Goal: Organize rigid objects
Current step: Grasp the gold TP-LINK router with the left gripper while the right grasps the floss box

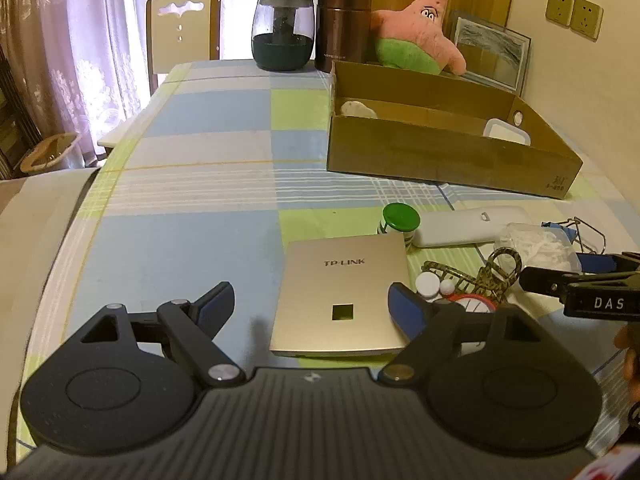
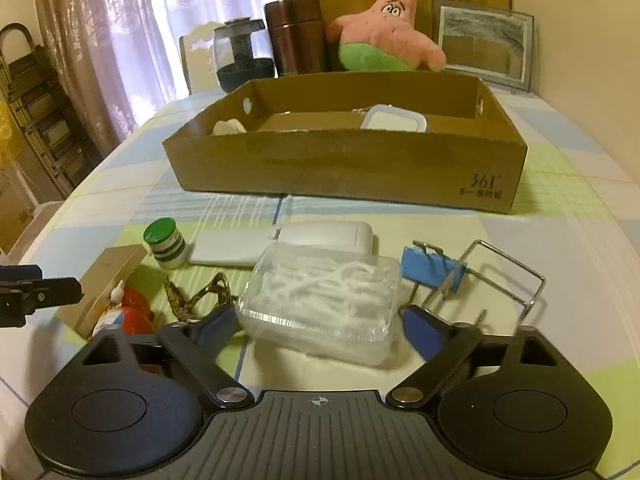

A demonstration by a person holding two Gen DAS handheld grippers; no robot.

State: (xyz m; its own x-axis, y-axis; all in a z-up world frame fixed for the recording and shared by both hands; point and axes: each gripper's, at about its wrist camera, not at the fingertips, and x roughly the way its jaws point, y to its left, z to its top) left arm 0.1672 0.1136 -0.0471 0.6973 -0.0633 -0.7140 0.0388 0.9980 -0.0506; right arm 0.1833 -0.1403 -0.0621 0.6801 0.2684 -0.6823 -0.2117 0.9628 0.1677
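The left gripper [image 1: 310, 304] stands with its jaws wide apart over the checked tablecloth [image 1: 192, 184], the near part of a gold TP-LINK panel [image 1: 342, 300] lying flat between them; the pads do not press on it. The right gripper [image 2: 318, 324] is likewise spread wide, straddling a clear plastic box of white picks [image 2: 324, 300] without squeezing it.

Only the left wrist view shows the panel's whole face, with its square cut-out; the right wrist view catches just one gold corner at 9 o'clock. Only the right wrist view shows the clear box in full, and a blue binder clip [image 2: 434, 270] and a bent wire stand [image 2: 500, 276] at 2 o'clock of it. A leopard-print hair claw [image 2: 200, 294] and a red toy [image 2: 136, 312] lie at 9 o'clock of the box, between it and the panel.

Farther off, both views show one green-capped bottle [image 2: 166, 244] and one white flat case [image 2: 326, 236], side by side.

Beyond them, at 12 o'clock, sits one open cardboard tray [image 2: 344, 168] holding two things: a pale lump [image 2: 228, 127] at its left end and a white lidded container [image 2: 394, 122] towards the right.

Behind the tray stand one glass teapot [image 1: 282, 34], one brown flask [image 1: 344, 26], one pink star plush [image 2: 384, 36] and one framed picture [image 2: 484, 44] leaning on the wall. One chair [image 1: 182, 28] shows at the table's far edge.
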